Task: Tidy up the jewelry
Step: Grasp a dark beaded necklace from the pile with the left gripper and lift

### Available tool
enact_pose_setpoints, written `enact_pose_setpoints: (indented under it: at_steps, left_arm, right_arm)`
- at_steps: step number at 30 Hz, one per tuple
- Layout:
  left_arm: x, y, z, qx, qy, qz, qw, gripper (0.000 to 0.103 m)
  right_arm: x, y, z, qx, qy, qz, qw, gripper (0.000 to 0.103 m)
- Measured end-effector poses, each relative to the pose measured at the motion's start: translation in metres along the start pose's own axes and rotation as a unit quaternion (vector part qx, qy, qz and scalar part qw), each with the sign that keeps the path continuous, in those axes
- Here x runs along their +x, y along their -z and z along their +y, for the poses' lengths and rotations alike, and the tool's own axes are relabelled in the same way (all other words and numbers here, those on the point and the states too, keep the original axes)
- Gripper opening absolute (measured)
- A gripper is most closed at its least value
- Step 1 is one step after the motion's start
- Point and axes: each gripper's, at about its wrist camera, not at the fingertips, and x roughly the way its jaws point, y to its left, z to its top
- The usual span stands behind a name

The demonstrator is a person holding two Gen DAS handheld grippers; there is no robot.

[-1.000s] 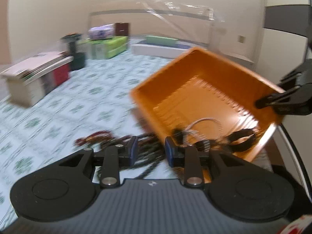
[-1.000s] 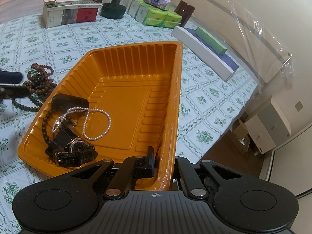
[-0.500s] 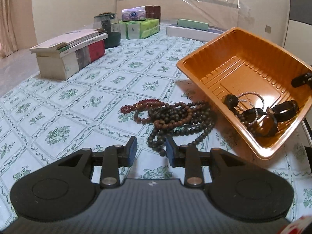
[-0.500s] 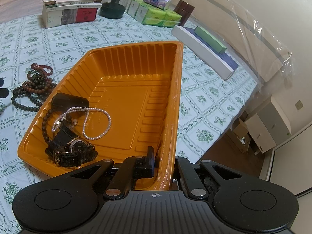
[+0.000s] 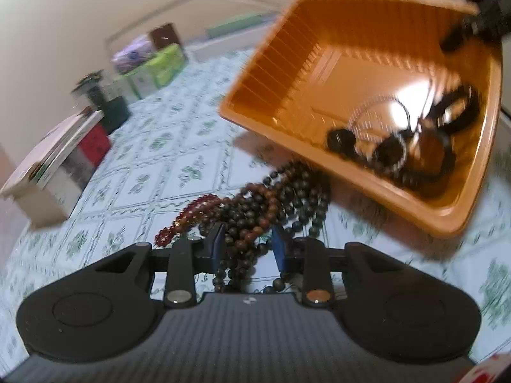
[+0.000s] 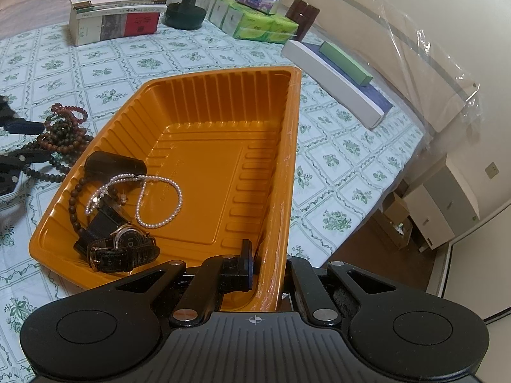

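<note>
Left tool [image 5: 246, 242] now lower, parted astride tangled brown-and-red beads [image 5: 255, 204]; right tool [image 6: 268, 265] clenched on orange tray [image 6: 287, 159].

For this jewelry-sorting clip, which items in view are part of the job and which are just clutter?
Part of the job:
- orange tray, its rim clamped by the right hand-held gripper
- pearl necklace and wristwatch in the tray
- bead strands on the tablecloth, between the open fingers of the left hand-held gripper

Lying about:
- books
- tissue packs
- dark jar
- long white box

Black claw [image 5: 247, 244] bodies, blue pads, silver pivot screws, ribbed housings
</note>
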Motion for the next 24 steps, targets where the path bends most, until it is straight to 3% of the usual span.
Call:
enact_pose_setpoints:
  at_steps: [2, 3, 6, 12, 24]
  left_arm:
    - [0.006, 0.0, -0.003, 0.031, 0.0, 0.009, 0.9995, 0.023]
    - [0.006, 0.0, -0.003, 0.037, -0.004, 0.007, 0.9993, 0.014]
    - [-0.002, -0.002, 0.006, 0.011, 0.001, 0.0, 0.9999, 0.007]
    - [-0.028, -0.004, 0.032, -0.061, 0.005, -0.011, 0.9981, 0.006]
    - [-0.103, -0.017, 0.117, -0.163, -0.053, -0.076, 0.9823, 0.006]
  right_arm:
    - [0.0, 0.001, 0.0, 0.0, 0.0, 0.0, 1.0, 0.004]
    - [0.0, 0.001, 0.0, 0.0, 0.0, 0.0, 1.0, 0.004]
    - [0.001, 0.001, -0.001, 0.001, 0.0, 0.0, 1.0, 0.004]
    - [0.002, 0.0, 0.0, 0.001, 0.0, 0.0, 1.0, 0.004]
    - [0.001, 0.001, 0.001, 0.0, 0.003, -0.002, 1.0, 0.004]
